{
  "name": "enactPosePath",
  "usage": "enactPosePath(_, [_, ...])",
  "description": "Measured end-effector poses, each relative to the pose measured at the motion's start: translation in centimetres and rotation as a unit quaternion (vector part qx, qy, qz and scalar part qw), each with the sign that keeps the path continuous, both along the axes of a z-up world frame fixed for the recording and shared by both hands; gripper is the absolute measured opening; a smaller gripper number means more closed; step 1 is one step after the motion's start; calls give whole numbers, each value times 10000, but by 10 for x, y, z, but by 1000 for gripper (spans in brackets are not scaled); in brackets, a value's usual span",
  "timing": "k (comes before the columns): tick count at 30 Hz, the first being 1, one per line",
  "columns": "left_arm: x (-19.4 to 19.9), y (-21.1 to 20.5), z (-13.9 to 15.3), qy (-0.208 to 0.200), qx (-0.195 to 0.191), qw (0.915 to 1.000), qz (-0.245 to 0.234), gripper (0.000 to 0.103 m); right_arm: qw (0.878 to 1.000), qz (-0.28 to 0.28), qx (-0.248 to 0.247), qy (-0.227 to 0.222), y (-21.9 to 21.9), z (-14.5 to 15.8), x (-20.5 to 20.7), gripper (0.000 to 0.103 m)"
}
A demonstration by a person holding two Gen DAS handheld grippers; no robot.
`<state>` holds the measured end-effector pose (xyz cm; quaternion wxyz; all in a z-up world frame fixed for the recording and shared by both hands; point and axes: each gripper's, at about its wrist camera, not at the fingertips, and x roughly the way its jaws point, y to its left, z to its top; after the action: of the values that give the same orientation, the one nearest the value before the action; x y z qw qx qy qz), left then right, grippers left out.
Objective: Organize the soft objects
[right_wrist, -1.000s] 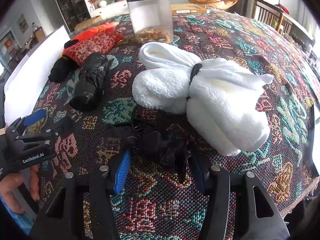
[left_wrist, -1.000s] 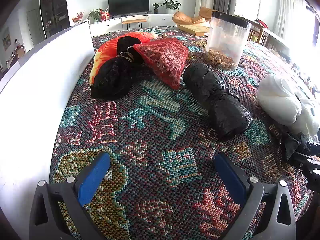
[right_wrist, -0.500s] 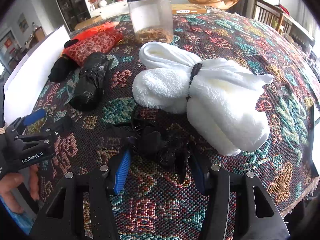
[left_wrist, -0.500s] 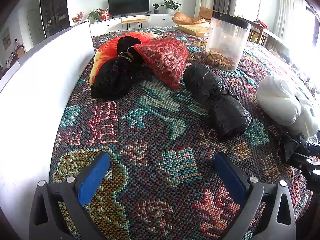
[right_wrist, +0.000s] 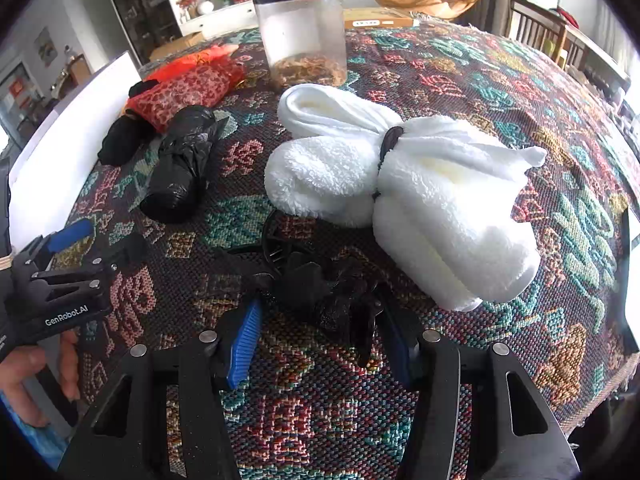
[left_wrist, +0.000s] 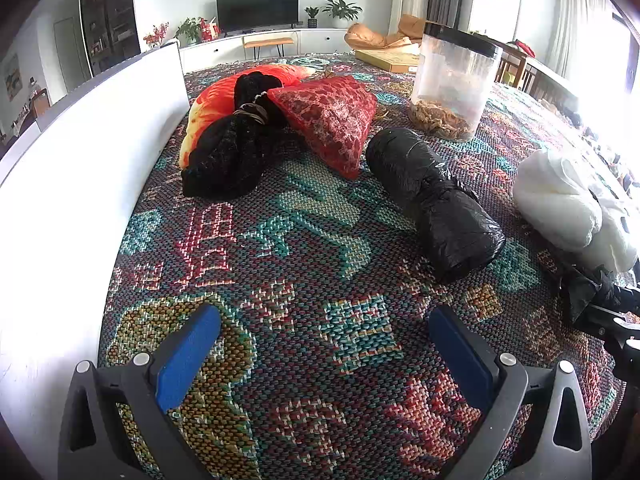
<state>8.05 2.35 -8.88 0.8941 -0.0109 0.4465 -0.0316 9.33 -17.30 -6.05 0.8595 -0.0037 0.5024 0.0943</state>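
Observation:
My right gripper (right_wrist: 320, 320) is shut on a crumpled black bag (right_wrist: 332, 296) lying on the patterned cloth, beside a black hair clip (right_wrist: 276, 240). Just beyond lies a white fluffy towel bundle (right_wrist: 400, 184) tied with a black band; it also shows in the left wrist view (left_wrist: 568, 200). My left gripper (left_wrist: 324, 340) is open and empty above the cloth. Ahead of it lie a black plastic roll (left_wrist: 432, 200), a red mesh pouch (left_wrist: 332, 120), a black knit bundle (left_wrist: 232, 148) and an orange cloth (left_wrist: 208, 100).
A clear jar with a black lid (left_wrist: 452, 88) stands at the back, holding some brownish bits. A white board (left_wrist: 80, 152) runs along the left side of the table. The cloth's edge (right_wrist: 592, 392) drops off at the right front.

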Motion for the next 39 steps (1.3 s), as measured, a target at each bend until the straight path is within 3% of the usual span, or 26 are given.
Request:
enactPosePath(7, [1, -4, 3, 144, 68, 9998, -71, 103, 10000, -3, 88, 3, -4, 1, 0, 57])
enactPosePath(10, [-1, -9, 22, -53, -614, 9974, -370, 103, 9999, -3, 121, 4, -5, 1, 0, 57])
enactPosePath(12, [7, -18, 35, -164, -782, 9956, -483, 103, 9999, 1, 102, 2, -5, 1, 0, 57])
enactPosePath(16, [54, -46, 33, 233, -557, 9973, -428, 102, 10000, 9, 82, -2, -4, 1, 0, 57])
enactPosePath(17, [66, -50, 27, 379, -463, 9978, -272, 98, 9999, 6, 107, -6, -5, 1, 0, 57])
enactPosePath(19, [79, -54, 16, 682, -623, 9956, -150, 44, 9996, -21, 291, 8, -10, 3, -2, 57])
enactPosePath(21, [76, -53, 24, 523, -742, 9958, -106, 37, 9961, -72, 867, 124, -22, 5, -6, 57])
enactPosePath(24, [50, -46, 42, 320, -1014, 9937, -359, 38, 9725, -268, 2288, 341, -50, 5, -22, 57])
enactPosePath(26, [26, -37, 54, 213, -1092, 9927, -476, 38, 9571, -435, 2835, 420, -63, 3, -30, 57])
enactPosePath(33, [-30, 32, 104, -147, -1513, 9881, -232, 38, 9539, -216, 2985, 200, -38, 32, -39, 57])
enactPosePath(39, [-68, 120, 147, -615, -1215, 9900, 376, 38, 9540, 705, 2915, -64, 42, 93, -38, 57])
